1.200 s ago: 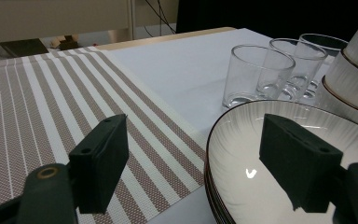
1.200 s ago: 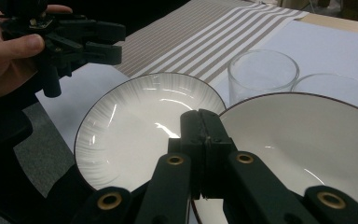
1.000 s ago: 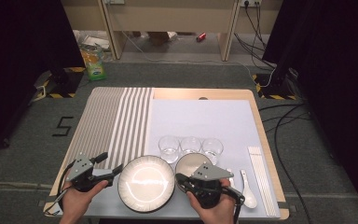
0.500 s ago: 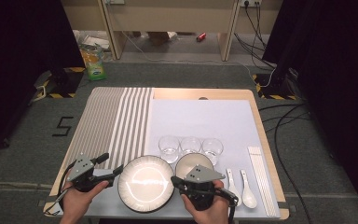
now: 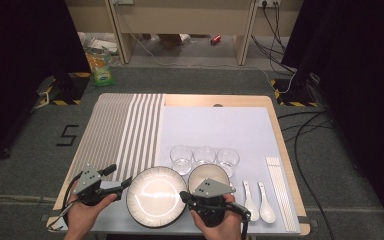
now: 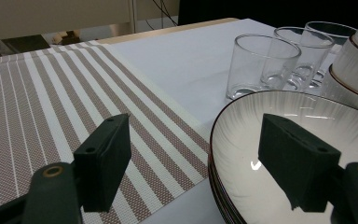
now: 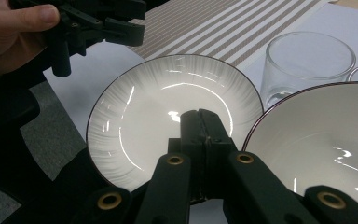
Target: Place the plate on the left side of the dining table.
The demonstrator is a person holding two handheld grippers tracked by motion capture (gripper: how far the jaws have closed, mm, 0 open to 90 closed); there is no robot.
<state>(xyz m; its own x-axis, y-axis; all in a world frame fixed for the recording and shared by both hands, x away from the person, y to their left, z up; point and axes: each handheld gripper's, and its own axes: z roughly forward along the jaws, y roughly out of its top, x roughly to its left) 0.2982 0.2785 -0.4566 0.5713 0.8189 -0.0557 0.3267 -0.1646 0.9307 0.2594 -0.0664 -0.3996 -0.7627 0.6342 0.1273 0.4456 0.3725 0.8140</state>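
A: What could go wrong?

B: Your left tool (image 5: 123,183) is open, its jaws straddling the rim of the plate (image 5: 156,196) at the tabletop's (image 5: 220,100) near edge. Close carelessly and that plate could slide into the bowl (image 5: 207,175) or the glasses (image 5: 181,158).

A: And the right?

B: Your right tool (image 5: 183,196) is shut on nothing, over the plate. A second ago it sat further right, above the bowl.

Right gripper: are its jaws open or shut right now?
Shut. In the right gripper view the right gripper shows its two black jaws pressed flat together, nothing between them, above the plate.
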